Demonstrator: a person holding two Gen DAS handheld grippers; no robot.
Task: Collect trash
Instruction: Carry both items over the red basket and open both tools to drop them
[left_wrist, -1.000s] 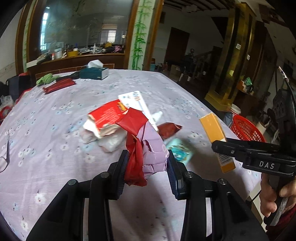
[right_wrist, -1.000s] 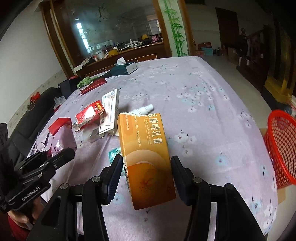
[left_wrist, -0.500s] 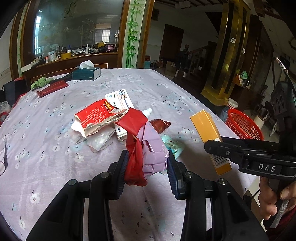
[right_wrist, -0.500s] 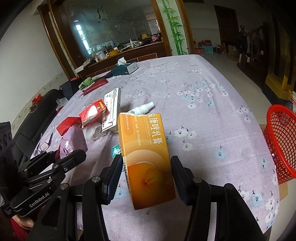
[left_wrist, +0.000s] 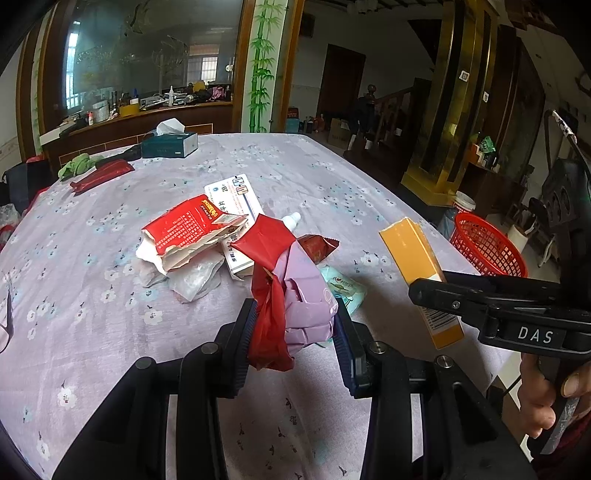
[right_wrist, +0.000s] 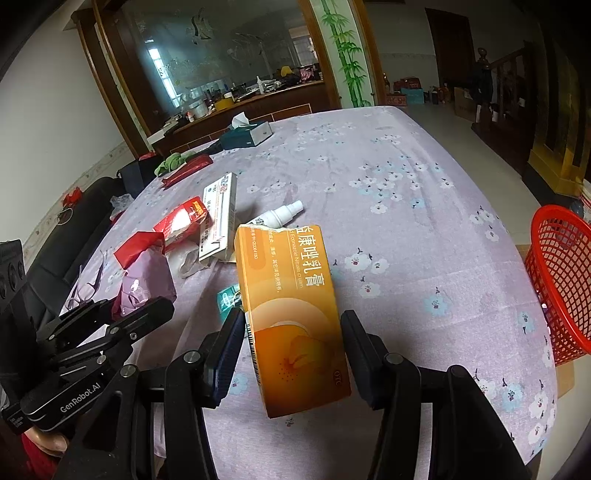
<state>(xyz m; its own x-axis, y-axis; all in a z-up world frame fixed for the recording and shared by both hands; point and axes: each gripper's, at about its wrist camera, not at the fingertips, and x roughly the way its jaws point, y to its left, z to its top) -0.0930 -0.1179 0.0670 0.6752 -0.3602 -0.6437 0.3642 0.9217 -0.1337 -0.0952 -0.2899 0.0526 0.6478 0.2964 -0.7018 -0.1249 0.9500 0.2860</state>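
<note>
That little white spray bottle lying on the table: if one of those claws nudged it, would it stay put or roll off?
The white spray bottle lies on its side and looks round, so a push would probably roll it. It looks like light plastic, likely easy to shift. The white box close beside it might stop it that way; toward the open tablecloth nothing would.

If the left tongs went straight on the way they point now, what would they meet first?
Probably the white medicine box and torn red carton in the trash pile just ahead of the left tongs, which hold a red and purple wrapper wad. Depth is unclear.
</note>
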